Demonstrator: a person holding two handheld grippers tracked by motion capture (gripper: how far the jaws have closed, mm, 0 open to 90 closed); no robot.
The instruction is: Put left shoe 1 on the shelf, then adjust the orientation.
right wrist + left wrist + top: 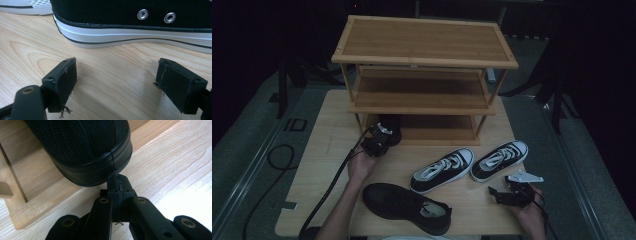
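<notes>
A black shoe [390,125] stands on the bottom shelf of the bamboo rack [424,52], its heel [85,150] facing out. My left gripper [383,132] is shut, and its tips [117,182] sit right at the rubber rim of that heel with nothing between them. A second black shoe [407,206] lies at the table's front. Two black-and-white sneakers [443,170] [500,160] lie side by side at the right. My right gripper [493,192] rests on the table below them, open and empty [116,72], just short of the nearer sneaker's white sole [130,33].
The three-tier rack stands at the back of the light wooden table [327,165]; its upper two shelves are bare. A cable [277,157] trails on the floor at the left. Dark stands flank the table.
</notes>
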